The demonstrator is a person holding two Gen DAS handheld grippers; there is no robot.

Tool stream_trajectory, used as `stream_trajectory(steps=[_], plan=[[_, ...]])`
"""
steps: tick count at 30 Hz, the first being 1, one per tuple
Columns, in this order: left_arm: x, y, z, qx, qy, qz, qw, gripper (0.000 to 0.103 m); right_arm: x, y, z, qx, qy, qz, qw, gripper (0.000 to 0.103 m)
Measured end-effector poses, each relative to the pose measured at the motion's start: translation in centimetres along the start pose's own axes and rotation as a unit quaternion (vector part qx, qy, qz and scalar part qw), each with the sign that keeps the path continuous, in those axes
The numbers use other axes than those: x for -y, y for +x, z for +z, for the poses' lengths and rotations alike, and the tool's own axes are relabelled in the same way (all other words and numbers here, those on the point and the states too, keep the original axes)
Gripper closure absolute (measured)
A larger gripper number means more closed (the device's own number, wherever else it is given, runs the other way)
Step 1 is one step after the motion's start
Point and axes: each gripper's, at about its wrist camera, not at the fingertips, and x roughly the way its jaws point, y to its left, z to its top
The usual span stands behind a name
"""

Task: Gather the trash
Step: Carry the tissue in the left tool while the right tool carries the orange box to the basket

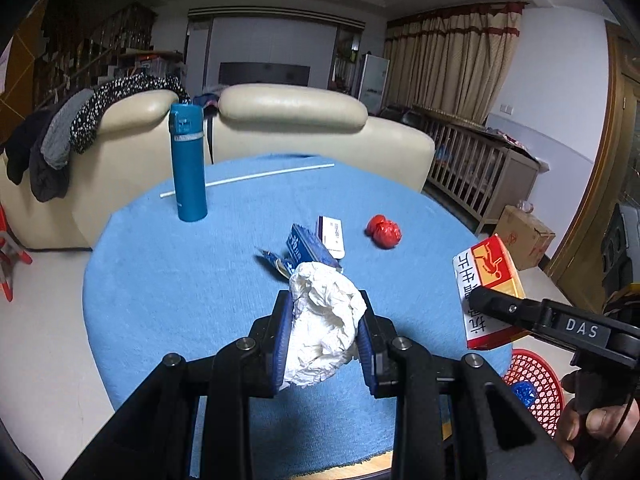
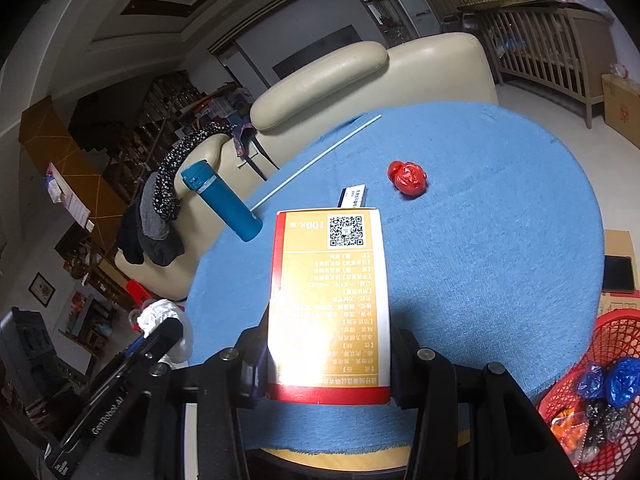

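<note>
From the left wrist camera: the left gripper [image 1: 326,332] is clamped on a crumpled white paper wad [image 1: 325,322], held above the round blue-covered table [image 1: 160,280]. A blue packet [image 1: 308,246], a small white box [image 1: 333,234] and a red plastic ball [image 1: 384,231] lie on the cloth; a teal flask [image 1: 187,162] stands upright in front of a white straw [image 1: 248,178].

From the right wrist camera: the right gripper [image 2: 326,354] is closed tight on an orange-and-white carton [image 2: 330,300] lifted off the cloth. At lower right, beside the table, a red mesh basket [image 2: 608,344] holds blue and dark wrappers [image 2: 608,384].
</note>
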Motion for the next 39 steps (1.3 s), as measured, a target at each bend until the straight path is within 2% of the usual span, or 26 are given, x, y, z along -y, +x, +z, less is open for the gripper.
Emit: stream_trajectory(steps=[10,22,39], plan=[[0.9,0.3,-0.3,-0.004,0.012,-0.006,0.9999,0.071,1.1,0.2,-0.5,-0.005,0.011,-0.001,1.000,0.055],[2.8,-0.6,-0.2,0.005,0.041,-0.004,0.9991,0.071,3.2,-1.5,-0.5,0.017,0.040,0.006,0.999,0.055],[4.7,0.7,-1.1,-0.012,0.062,-0.013,0.9979,0.071,5.4,-1.7,-1.8,0.014,0.066,-0.001,0.998,0.055]])
